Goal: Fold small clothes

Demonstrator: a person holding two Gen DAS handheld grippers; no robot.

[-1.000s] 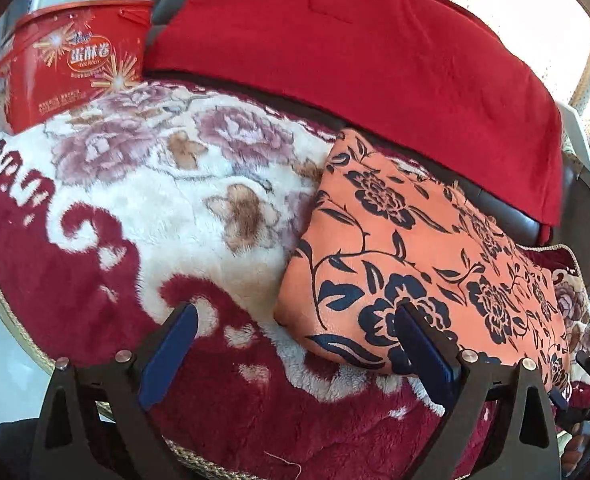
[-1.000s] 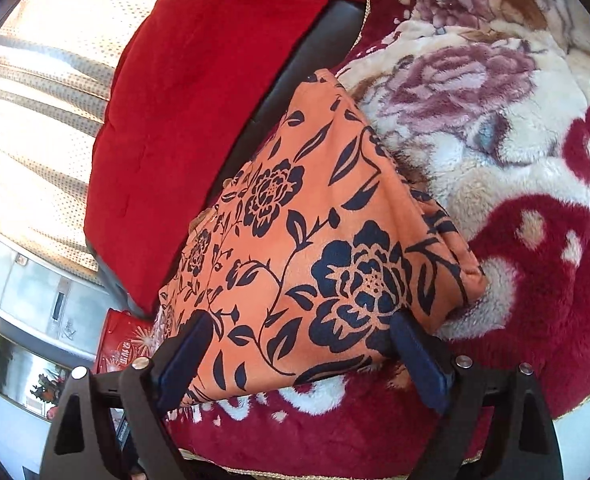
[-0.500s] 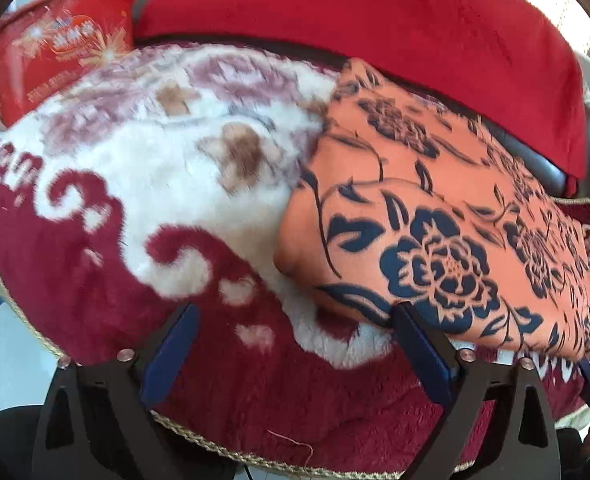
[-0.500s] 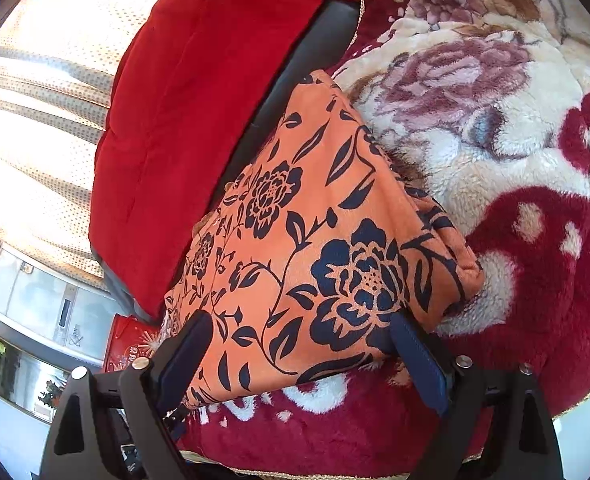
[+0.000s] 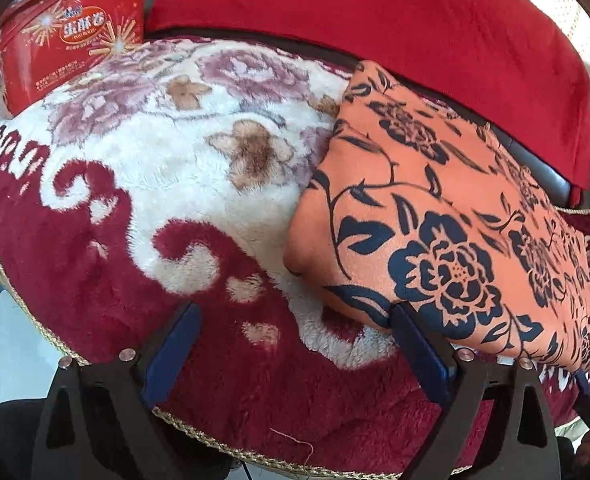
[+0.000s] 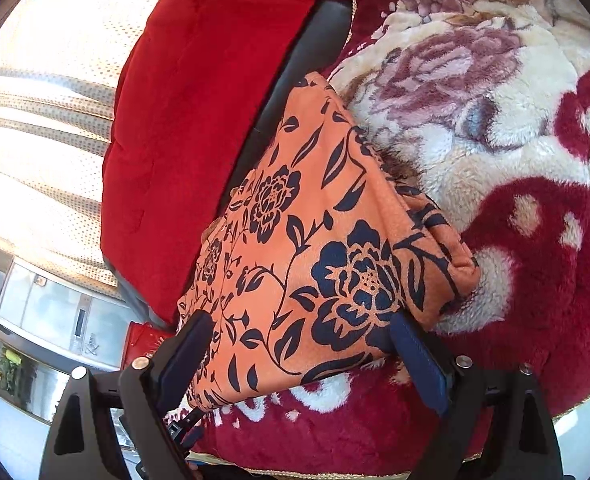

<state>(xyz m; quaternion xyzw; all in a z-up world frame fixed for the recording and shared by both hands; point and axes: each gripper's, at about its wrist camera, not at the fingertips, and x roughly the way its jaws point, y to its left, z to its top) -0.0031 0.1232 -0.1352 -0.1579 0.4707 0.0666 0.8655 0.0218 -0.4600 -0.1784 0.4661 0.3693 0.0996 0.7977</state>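
An orange garment with dark blue flowers (image 5: 447,232) lies folded in a thick rectangle on a plush red-and-cream floral blanket (image 5: 167,184). It also shows in the right wrist view (image 6: 319,248). My left gripper (image 5: 295,344) is open and empty, hovering over the blanket just off the garment's near left corner. My right gripper (image 6: 301,356) is open and empty, its jaws standing either side of the garment's near end, just above it.
A red snack tin (image 5: 67,36) stands at the blanket's far left. A red cushion (image 5: 395,20) lies along the dark sofa back behind the garment. The blanket's braided edge (image 5: 223,448) runs close below my left gripper. A curtained window (image 6: 47,112) is to the right gripper's left.
The left gripper swung over the blanket and settled slightly back from the garment's corner. The right gripper barely shifted. The garment has not moved and both grippers stayed open.
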